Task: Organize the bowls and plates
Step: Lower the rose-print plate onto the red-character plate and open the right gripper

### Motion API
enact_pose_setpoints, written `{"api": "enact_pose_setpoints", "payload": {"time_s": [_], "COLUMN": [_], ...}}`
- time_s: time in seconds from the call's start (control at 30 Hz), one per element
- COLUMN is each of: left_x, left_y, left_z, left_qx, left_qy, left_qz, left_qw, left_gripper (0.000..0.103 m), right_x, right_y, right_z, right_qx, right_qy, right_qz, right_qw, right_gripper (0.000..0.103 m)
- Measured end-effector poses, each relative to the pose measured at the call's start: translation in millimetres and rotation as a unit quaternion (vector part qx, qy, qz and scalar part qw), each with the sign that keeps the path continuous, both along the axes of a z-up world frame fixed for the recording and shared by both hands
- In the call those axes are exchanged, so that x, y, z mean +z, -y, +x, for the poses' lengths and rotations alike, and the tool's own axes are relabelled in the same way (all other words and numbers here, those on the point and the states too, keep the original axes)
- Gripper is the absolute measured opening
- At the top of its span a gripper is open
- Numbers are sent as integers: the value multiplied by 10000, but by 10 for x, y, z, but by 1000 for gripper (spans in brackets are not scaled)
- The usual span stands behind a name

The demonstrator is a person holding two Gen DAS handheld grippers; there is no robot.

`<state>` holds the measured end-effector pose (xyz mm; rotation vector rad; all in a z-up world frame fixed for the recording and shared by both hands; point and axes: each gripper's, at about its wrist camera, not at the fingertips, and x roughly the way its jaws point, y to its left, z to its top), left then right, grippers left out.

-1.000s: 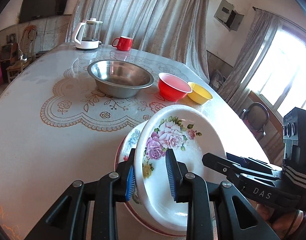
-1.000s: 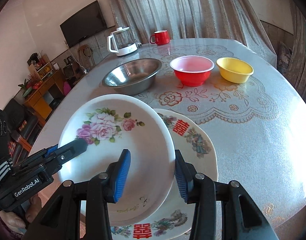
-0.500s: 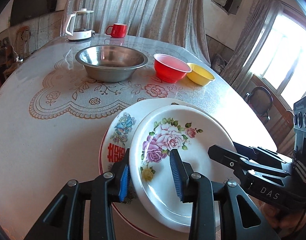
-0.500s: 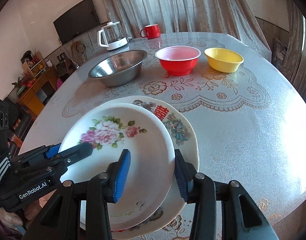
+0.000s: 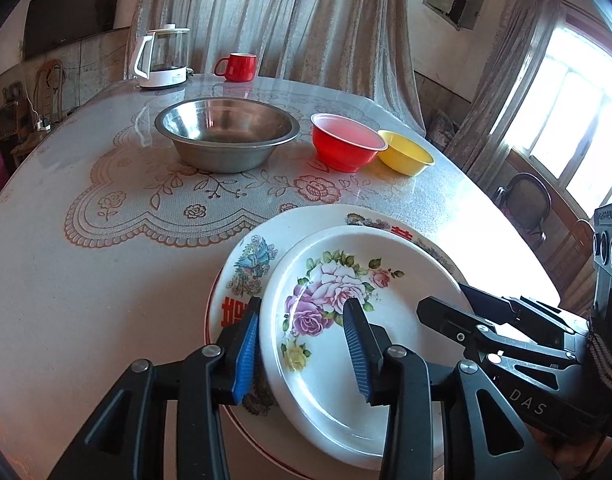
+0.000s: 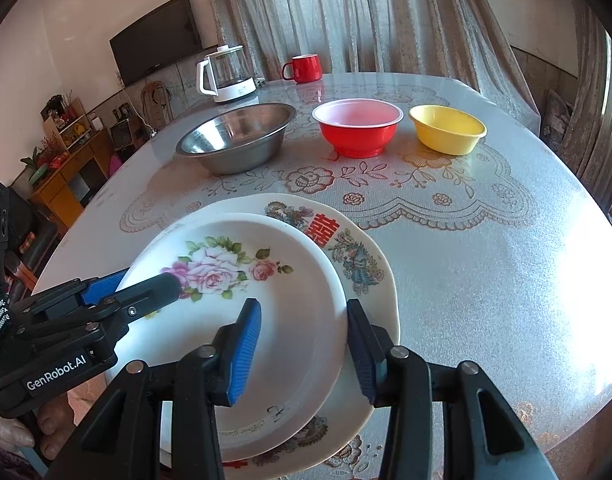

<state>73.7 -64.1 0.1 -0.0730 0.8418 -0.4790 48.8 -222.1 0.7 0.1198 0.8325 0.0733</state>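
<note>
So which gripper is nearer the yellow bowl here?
Right. The right gripper straddles the rose plate's edge on the yellow bowl's side; the left gripper, jaws opening, straddles the opposite edge.

The smaller plate (image 6: 274, 320) lies on the larger plate (image 6: 358, 256), low in the frame on the counter (image 6: 486, 264). Behind them stand three bowls in a row: metal bowl (image 6: 238, 140) left, middle bowl (image 6: 358, 126), right bowl (image 6: 448, 128). A kettle (image 6: 226, 76) and mug (image 6: 304, 69) stand farthest back.
</note>
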Motion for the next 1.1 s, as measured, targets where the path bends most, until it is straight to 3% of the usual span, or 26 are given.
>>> {"api": "enact_pose_setpoints", "payload": {"time_s": [0.13,0.5,0.63,1.1], "left_x": [0,11,33,58], "left_y": [-31,-66,-82,-173], "left_z": [10,14,-6,-85], "left_qx": [57,126,135,352], "left_qy": [4,3,71,257], "left_qz": [-68,-205,-206,-12], "left_qw": [10000,9997,9997,9990], "left_gripper": [40,40,41,45], "right_x": [-15,-5,78,-2], "right_y": [-62,4,-4,60], "right_z": [-9,7,-29,-38], "right_qx": [19,-31,19,-85], "right_qy": [107,201,436,290], "right_qz": [-293,-32,-57,48], "right_qw": [9995,9998,9990,9995], "right_gripper": [44,44,44,45]}}
